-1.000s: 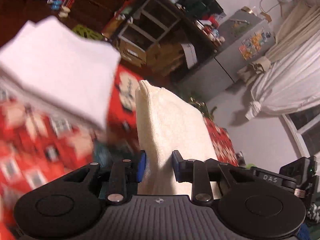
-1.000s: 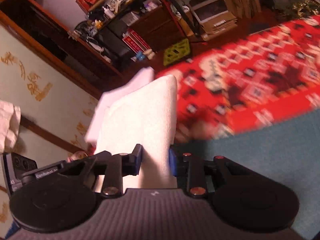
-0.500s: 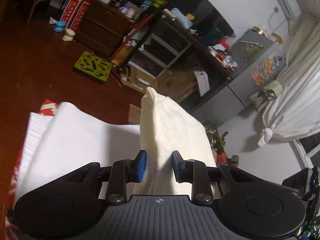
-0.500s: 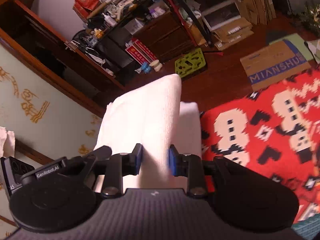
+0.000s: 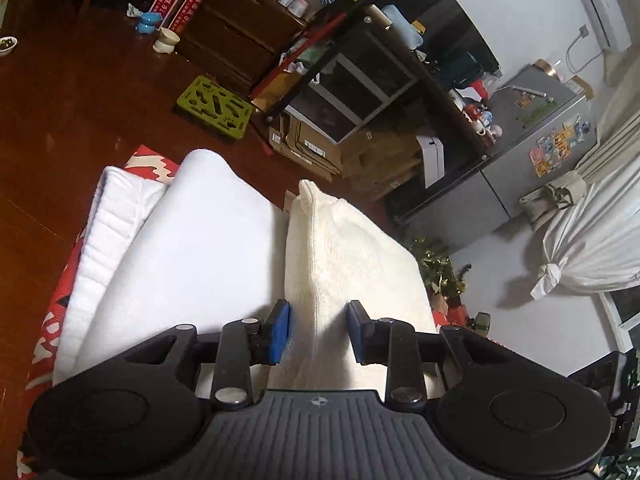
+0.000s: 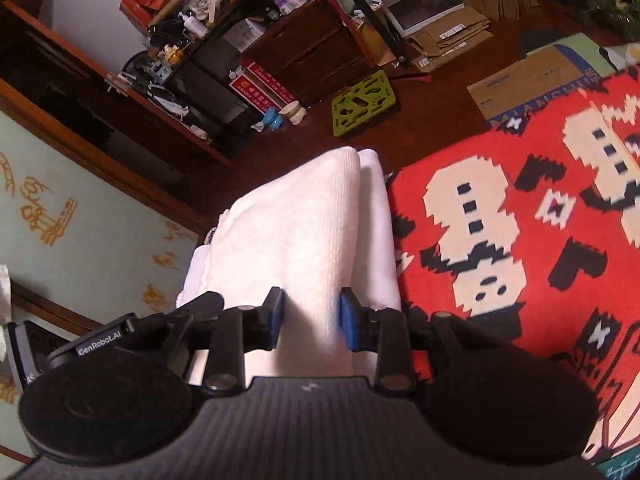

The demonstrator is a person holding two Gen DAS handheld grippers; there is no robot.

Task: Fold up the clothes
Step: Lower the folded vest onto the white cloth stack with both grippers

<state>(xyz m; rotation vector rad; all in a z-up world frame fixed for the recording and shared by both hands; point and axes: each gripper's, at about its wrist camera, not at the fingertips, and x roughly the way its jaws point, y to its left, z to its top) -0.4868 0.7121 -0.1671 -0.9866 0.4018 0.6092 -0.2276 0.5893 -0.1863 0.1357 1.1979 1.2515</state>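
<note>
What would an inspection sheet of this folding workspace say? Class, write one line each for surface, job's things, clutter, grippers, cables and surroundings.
Surface: red patterned blanket with cream and black motifs, over a dark wooden floor.
Job's things: cream knitted cloth, folded, held up by both grippers; white folded cloth lies beside it.
Clutter: green plastic tray, flattened cardboard boxes, small bowls on the floor.
Grippers: left gripper and right gripper each pinch the knitted cloth between blue pads.
Cables: one cord on the wall below the air conditioner.
Surroundings: crowded shelves, grey fridge, tied white curtain.
</note>
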